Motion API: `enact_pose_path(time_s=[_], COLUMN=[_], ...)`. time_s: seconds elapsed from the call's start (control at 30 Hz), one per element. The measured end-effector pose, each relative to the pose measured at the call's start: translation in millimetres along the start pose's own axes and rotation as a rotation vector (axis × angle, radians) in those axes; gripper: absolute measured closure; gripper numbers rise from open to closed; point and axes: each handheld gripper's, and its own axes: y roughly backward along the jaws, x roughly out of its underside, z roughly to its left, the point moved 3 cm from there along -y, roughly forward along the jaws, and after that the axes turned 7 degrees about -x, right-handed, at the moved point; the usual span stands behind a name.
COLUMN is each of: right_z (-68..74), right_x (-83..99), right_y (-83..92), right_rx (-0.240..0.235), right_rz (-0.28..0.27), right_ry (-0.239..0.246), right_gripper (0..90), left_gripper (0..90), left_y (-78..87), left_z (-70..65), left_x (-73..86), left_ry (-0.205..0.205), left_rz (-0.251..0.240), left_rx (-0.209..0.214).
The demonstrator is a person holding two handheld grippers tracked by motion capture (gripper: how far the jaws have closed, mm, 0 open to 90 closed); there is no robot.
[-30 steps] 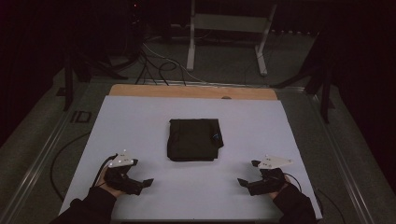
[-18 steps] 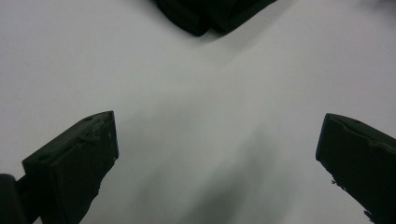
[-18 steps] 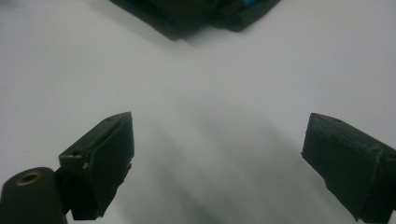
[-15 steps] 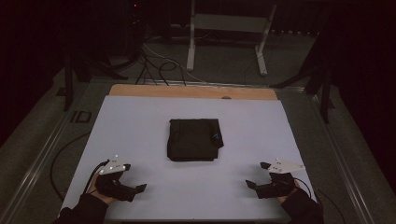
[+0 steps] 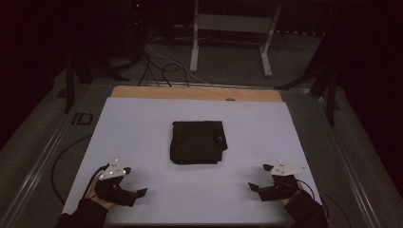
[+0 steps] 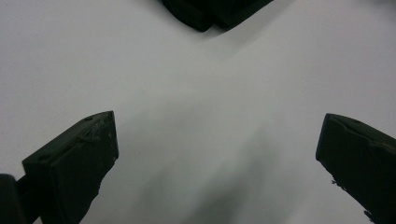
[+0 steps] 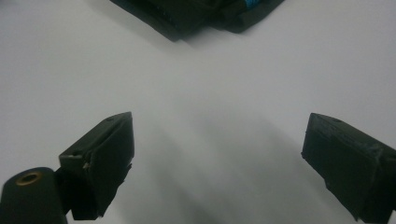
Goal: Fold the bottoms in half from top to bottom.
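Your left hand-held gripper (image 5: pixel 124 190) sits near the front left corner of the white tabletop (image 5: pixel 142 128), jaws spread wide with nothing between them. In the left gripper view, its two black jaws stand far apart over bare white surface.

Your right hand-held gripper (image 5: pixel 266 185) sits near the front right corner, also released, jaws wide and empty. In the right gripper view, the jaws frame bare white surface.

The folded black cloth (image 5: pixel 197 141) lies flat in the middle of the tabletop, between the two grippers and farther from you, well apart from both. A small blue mark shows near its right edge. Its near edge shows at the top of both gripper views.
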Motion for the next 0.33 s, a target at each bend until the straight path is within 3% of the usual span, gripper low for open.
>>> enact_pose_path(time_s=[0.33], right_z=[1.7], right_x=[-1.2], right_y=[-3.9], right_rx=[-0.017], right_rz=[0.000], right_ry=[0.003], right_gripper=[9.3], left_gripper=[0.0], left_y=[-0.5], left_z=[-2.5], left_x=[-0.8], left_ry=[-0.015], left_rz=[-0.005], left_rx=[0.006])
